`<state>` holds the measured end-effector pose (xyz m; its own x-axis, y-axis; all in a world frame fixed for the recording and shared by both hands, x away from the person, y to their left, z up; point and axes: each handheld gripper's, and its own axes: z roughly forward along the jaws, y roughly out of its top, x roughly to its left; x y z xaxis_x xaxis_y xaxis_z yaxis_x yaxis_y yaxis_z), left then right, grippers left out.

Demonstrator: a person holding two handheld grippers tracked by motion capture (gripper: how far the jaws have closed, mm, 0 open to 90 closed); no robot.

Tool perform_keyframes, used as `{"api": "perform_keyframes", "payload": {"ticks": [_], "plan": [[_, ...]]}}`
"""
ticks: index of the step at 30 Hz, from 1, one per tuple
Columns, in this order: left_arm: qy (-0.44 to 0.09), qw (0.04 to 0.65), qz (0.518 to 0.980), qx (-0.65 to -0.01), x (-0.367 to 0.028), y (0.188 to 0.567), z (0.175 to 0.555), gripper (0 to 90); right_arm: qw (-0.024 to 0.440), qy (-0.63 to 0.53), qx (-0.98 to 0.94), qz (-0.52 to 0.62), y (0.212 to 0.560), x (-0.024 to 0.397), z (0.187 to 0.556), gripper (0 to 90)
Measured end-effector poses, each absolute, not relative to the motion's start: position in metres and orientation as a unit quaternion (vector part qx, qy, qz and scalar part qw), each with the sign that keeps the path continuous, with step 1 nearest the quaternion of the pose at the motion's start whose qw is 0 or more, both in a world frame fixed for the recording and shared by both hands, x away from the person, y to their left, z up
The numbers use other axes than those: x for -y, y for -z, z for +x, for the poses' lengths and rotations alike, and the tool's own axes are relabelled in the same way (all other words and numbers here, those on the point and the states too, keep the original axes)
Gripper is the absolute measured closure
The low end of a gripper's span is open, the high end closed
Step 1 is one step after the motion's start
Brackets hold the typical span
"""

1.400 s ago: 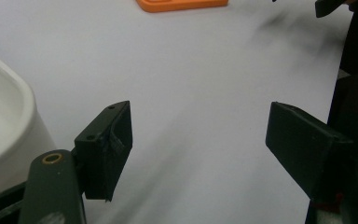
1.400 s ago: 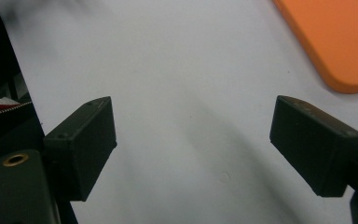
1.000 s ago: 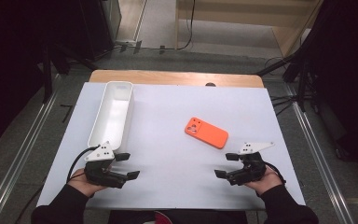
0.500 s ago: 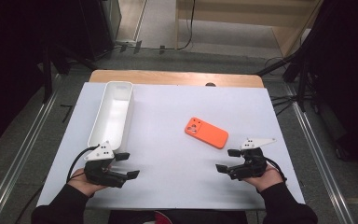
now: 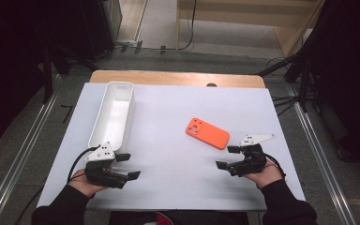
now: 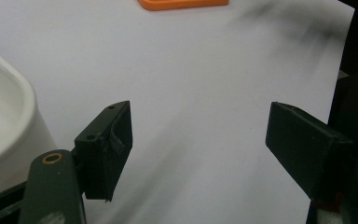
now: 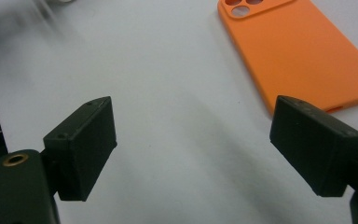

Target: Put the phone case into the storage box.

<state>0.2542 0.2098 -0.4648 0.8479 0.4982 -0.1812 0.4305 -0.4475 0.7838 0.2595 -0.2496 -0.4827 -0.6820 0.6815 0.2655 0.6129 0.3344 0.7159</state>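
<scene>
Grippers rest low at the near edge of the white table cover (image 5: 178, 183), one at each side, and neither holds anything. At the far left lies the white tray (image 5: 114, 112), long and narrow, running away from the person, empty as far as the high view shows; its rounded near corner shows at the left of the left gripper view (image 6: 4, 116). Just below that near end sits the left gripper (image 5: 124, 166), jaws apart with only bare cover between them. Toward the right, the orange phone case (image 5: 207, 132) lies flat, camera cutouts up and away, well apart from the tray. Nearest to it is the right gripper (image 5: 227, 157), jaws spread wide and empty; in the right gripper view the case's (image 7: 303, 51) near corner lies just beyond the right-hand jaw. The likely job is lifting the case into the tray, and the risks come from the case's shape: it is thin and flat against the cover, so the jaws could skid over its top or pinch the cover along with it. A grip on one corner could let it swing, slip and drop short of the tray.
</scene>
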Motion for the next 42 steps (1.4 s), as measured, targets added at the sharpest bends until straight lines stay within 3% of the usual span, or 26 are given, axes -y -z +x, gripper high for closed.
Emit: {"api": "perform_keyframes", "payload": {"ticks": [42], "plan": [[-0.034,0.448,0.851,-0.273,-0.210,0.466,0.255,23.5,0.050,-0.416,-0.821,0.387,0.469,0.255,0.300,13.4]]}}
